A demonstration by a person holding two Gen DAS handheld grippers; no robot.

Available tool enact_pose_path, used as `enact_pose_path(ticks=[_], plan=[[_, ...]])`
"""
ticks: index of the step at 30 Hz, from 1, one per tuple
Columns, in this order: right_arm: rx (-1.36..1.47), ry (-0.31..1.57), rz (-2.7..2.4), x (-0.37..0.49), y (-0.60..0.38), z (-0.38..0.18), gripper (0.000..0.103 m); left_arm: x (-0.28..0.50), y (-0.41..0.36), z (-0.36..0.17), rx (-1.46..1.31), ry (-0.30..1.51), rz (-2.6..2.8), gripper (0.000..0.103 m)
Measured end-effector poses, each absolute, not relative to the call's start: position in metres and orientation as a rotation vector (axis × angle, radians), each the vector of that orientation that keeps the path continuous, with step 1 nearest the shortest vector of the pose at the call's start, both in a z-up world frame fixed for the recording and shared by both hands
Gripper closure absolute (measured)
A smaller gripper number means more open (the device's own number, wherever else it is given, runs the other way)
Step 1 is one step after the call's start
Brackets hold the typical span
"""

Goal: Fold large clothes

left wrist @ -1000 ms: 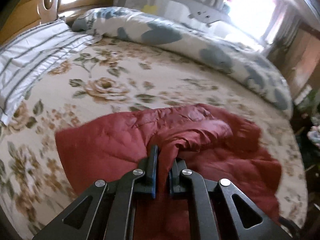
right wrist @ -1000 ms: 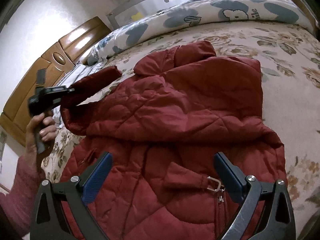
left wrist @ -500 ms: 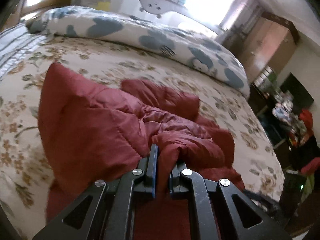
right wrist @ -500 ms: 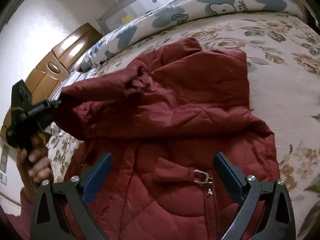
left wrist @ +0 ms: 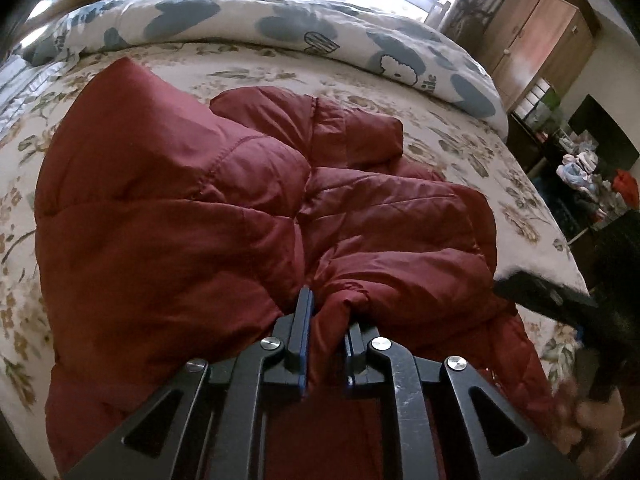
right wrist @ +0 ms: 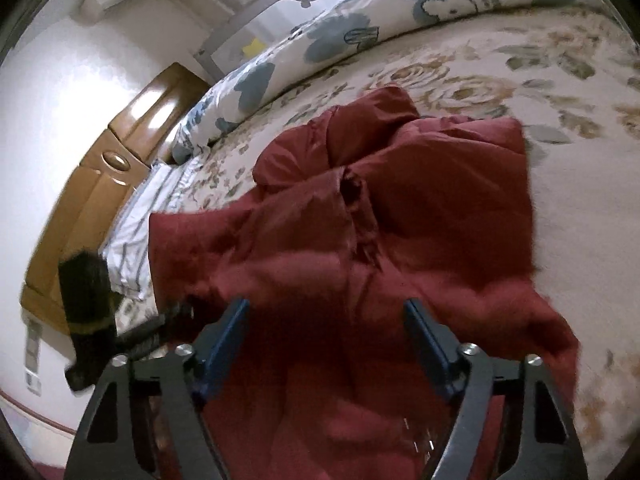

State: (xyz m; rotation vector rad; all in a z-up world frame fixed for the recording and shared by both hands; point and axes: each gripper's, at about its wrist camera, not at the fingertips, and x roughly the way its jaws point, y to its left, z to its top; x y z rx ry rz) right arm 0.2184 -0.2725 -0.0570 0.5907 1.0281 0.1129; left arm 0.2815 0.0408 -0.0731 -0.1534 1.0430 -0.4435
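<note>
A dark red quilted jacket [left wrist: 208, 216] lies on the floral bedspread [left wrist: 452, 136]. My left gripper [left wrist: 326, 312] is shut on the cuff of a jacket sleeve [left wrist: 352, 296] and holds it over the jacket's body. In the right wrist view the jacket [right wrist: 420, 216] fills the middle, and the left gripper [right wrist: 132, 336] shows at the left edge with the sleeve stretched from it. My right gripper [right wrist: 326, 316] is open and empty, just above the jacket's lower part.
A rolled white quilt with blue prints [left wrist: 320, 40] lies along the far side of the bed. A striped pillow [right wrist: 136, 232] and wooden headboard [right wrist: 100, 184] stand at the left. A wooden wardrobe [left wrist: 536, 40] and cluttered shelves [left wrist: 584, 168] are beyond the bed's right edge.
My left gripper has carried the sleeve across over the jacket's body. My right gripper has moved lower and closer to the jacket, its jaws narrower but still open.
</note>
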Motion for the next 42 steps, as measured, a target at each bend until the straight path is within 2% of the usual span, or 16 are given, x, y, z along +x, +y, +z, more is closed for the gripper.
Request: enact_pose_path(ticks=[2,5,7,9,12,17,18,20,21,22,29,31,33,36,39,42], plan=[[0.635,1.058,0.127,0.237,-0.275,-0.073,0.037,0.279,0.037,-0.063,-0.149,1.044,-0.443,0.089],[0.689,1.096,0.130,0.255,-0.277,-0.094,0.054,0.276,0.031,-0.059,-0.139,1.054,-0.442,0.085],[0.718,1.092,0.128,0.259,-0.278,-0.100,0.075,0.274,0.019,-0.059,-0.130,1.070,-0.440,0.082],[0.742,1.073,0.137,0.257,-0.279,-0.096,0.084,0.275,0.016,-0.059,-0.136,1.091,-0.443,0.080],[0.727,1.033,0.150,0.251,-0.277,-0.082,0.091,0.278,0.017,-0.058,-0.160,1.110,-0.463,0.079],[0.672,0.983,0.139,0.237,-0.275,-0.057,0.094,0.275,0.021,-0.053,-0.174,1.118,-0.486,0.070],[0.662,0.973,0.130,0.234,-0.276,-0.053,0.095,0.274,0.020,-0.051,-0.166,1.118,-0.487,0.064],[0.636,0.959,0.100,0.231,-0.279,-0.048,0.095,0.272,0.018,-0.049,-0.147,1.112,-0.484,0.038],[0.627,0.954,0.084,0.229,-0.282,-0.046,0.095,0.271,0.018,-0.048,-0.145,1.097,-0.477,0.017],[0.626,0.950,0.070,0.227,-0.286,-0.046,0.096,0.267,0.021,-0.044,-0.143,1.071,-0.468,0.015],[0.648,0.932,-0.030,0.202,-0.325,-0.048,0.096,0.270,0.045,-0.025,-0.136,0.970,-0.400,0.020],[0.656,0.943,-0.040,0.200,-0.331,-0.055,0.097,0.280,0.049,-0.025,-0.128,0.957,-0.375,0.041],[0.651,0.956,-0.045,0.199,-0.331,-0.060,0.097,0.291,0.051,-0.030,-0.136,0.966,-0.362,0.055],[0.625,0.963,-0.051,0.199,-0.328,-0.064,0.097,0.310,0.045,-0.047,-0.121,0.995,-0.339,0.067],[0.576,0.966,-0.067,0.200,-0.323,-0.062,0.097,0.329,0.036,-0.071,-0.086,1.049,-0.315,0.068],[0.510,0.963,-0.096,0.198,-0.316,-0.051,0.090,0.344,0.026,-0.093,-0.058,1.088,-0.298,0.068]])
